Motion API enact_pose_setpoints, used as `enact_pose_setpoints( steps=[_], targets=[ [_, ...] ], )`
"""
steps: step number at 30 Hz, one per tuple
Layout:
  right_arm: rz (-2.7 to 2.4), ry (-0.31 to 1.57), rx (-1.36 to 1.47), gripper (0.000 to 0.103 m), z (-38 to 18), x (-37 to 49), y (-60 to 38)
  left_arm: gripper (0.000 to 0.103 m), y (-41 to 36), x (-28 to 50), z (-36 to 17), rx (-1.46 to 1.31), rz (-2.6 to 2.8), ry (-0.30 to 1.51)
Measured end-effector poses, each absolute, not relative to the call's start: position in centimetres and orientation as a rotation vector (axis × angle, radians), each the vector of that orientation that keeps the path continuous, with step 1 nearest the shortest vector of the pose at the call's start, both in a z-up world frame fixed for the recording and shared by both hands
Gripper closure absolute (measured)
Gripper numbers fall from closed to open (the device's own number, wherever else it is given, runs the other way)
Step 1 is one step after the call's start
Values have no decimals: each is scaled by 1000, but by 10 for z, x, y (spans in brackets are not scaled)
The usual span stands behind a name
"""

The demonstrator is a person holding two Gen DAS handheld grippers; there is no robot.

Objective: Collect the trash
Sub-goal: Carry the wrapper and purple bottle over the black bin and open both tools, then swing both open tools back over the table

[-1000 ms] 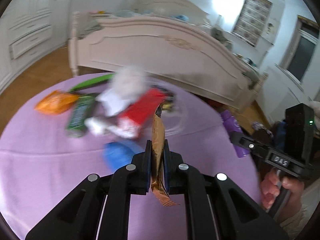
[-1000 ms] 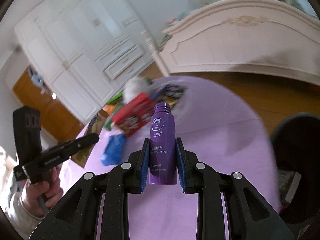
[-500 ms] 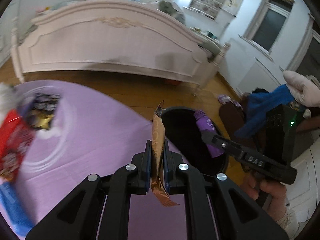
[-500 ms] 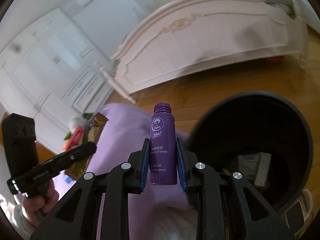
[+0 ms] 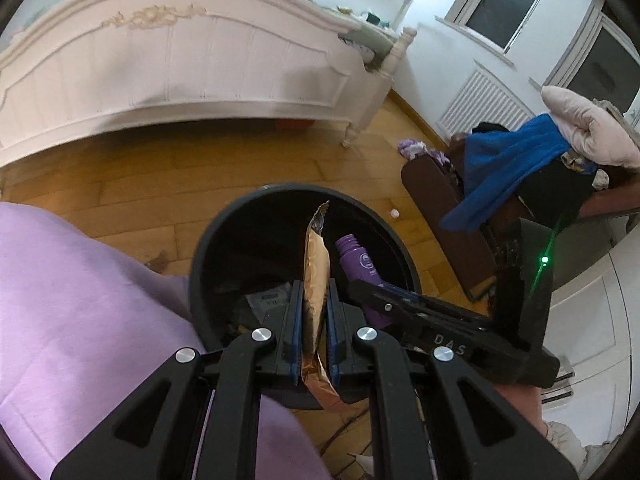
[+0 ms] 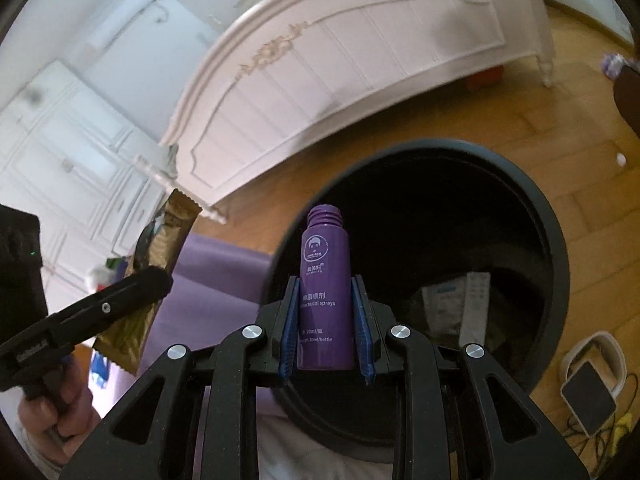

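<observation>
The disposal step is in hand: both pieces of trash are held over the mouth of the black bin [image 6: 556,240], which stands on the wooden floor just beside the purple-covered table [image 5: 80,300]. The left gripper [image 5: 314,320] has its jaws pinching a gold foil wrapper [image 5: 316,264]; the right gripper [image 6: 326,324] has its jaws clamped on a purple spray bottle [image 6: 325,272], uncapped. Next, a release of each pair of jaws is called for, so that both items drop inside
</observation>
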State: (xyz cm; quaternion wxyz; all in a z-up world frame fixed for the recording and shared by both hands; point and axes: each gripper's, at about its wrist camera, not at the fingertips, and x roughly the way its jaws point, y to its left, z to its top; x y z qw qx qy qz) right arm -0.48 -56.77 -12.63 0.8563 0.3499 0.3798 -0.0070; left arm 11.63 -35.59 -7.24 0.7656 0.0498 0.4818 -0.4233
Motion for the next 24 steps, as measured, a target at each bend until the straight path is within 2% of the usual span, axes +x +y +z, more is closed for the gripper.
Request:
enact_pose_setpoints(
  steps=[12,17,18,19,20,21,22,23,24],
  targets=[
    [-43,826,792,77,-157,-11,-585,92,-377,114,-85,160,-926,1092],
    [-43,839,799,77,-159,-11,-587,88,-381,112,-88,186,-912,1097],
    [-46,840,797,67,-158,-12,-587,87,-382,111,-88,190,-908,1100],
    [-52,833,799,58,-156,-12,-587,81,-383,111,-89,195,-903,1106],
    [-53,824,806,42,-156,-14,-588,66,-383,110,-89,199,-895,1106],
    [-53,813,815,34,-155,-15,-588,56,-384,110,-89,204,-884,1100],
    [-55,808,822,33,-154,-16,-589,40,-381,109,-86,206,-875,1087],
    [-56,810,820,33,-153,-16,-589,32,-379,108,-84,205,-869,1070],
    [-58,814,813,33,-152,-16,-588,31,-377,106,-80,205,-867,1051]
  ],
)
